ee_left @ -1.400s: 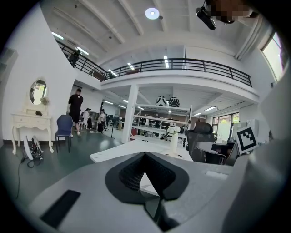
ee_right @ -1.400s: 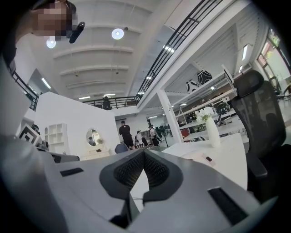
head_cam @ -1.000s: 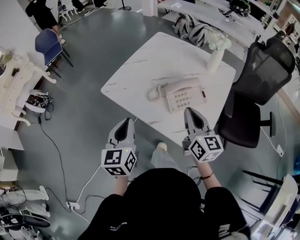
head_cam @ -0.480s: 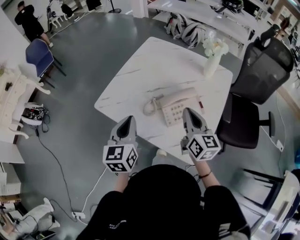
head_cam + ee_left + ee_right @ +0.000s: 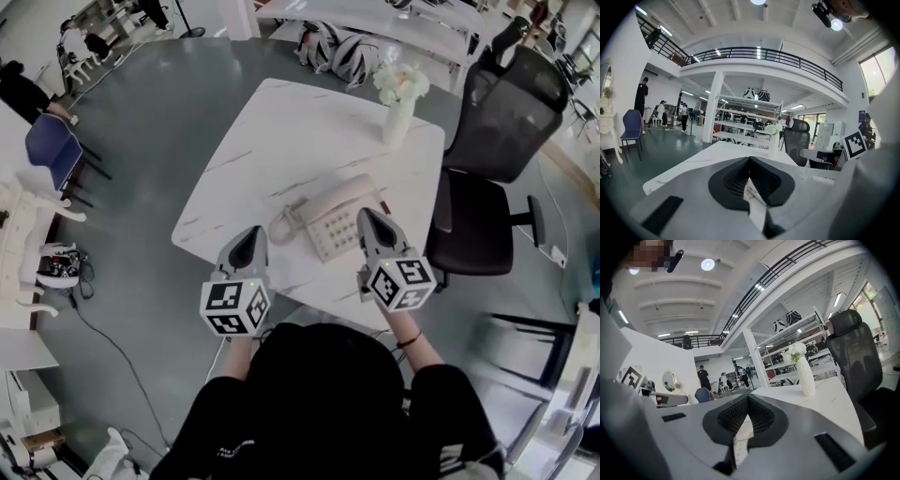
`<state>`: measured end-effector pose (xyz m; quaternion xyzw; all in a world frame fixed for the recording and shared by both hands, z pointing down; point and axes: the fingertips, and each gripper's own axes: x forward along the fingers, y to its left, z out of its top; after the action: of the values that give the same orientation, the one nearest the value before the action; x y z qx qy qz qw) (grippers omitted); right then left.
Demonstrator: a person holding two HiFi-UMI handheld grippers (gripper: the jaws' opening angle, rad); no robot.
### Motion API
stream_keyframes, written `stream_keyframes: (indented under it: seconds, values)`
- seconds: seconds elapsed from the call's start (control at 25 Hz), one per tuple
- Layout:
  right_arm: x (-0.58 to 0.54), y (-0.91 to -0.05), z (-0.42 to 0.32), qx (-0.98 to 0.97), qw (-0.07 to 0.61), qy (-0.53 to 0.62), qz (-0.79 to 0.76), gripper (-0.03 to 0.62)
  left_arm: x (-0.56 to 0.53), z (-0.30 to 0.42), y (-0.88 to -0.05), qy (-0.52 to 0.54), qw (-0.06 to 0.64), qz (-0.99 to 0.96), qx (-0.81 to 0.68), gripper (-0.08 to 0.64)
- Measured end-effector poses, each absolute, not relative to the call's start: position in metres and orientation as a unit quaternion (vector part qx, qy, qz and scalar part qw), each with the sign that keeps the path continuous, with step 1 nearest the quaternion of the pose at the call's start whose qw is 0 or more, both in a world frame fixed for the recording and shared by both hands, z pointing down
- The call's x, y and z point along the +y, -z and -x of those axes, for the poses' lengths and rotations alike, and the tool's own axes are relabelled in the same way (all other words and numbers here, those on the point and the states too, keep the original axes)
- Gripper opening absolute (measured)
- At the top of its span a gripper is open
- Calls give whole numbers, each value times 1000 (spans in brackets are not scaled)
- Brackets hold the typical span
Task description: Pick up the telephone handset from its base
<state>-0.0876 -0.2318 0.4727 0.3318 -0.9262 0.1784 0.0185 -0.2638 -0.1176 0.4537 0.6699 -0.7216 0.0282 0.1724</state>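
A cream telephone [image 5: 339, 227] with a keypad sits on the white marble table [image 5: 281, 141], near its front edge. Its handset [image 5: 319, 203] rests on the base along the far left side, the cord end curling at the left. My left gripper [image 5: 248, 238] is shut and empty, its tip over the table's front edge, left of the phone. My right gripper [image 5: 367, 219] is shut too, its tip by the base's right end. In the left gripper view the left gripper [image 5: 749, 161] looks along the tabletop [image 5: 717, 150]. The right gripper [image 5: 747, 399] shows closed jaws.
A white vase of flowers [image 5: 397, 106] stands at the table's far right corner. A black office chair [image 5: 487, 131] sits close to the table's right side. A blue chair [image 5: 49, 150] and several people are far left across the grey floor.
Both grippers have come forward from the floor side to the table's front edge; the phone now lies just ahead of and between their tips. Jaws stayed shut.
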Motion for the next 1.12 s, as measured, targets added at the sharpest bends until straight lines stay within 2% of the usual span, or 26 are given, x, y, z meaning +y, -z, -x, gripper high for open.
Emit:
stream_keyframes:
  seconds: [1.0, 1.12]
  values:
    - [-266, -527, 63, -875, 45, -222, -428, -9, -249, 207, -538, -176, 232, -794, -534, 3]
    - [-270, -529, 60, -869, 38, -229, -436, -9, -258, 195, -547, -205, 228, -804, -509, 70]
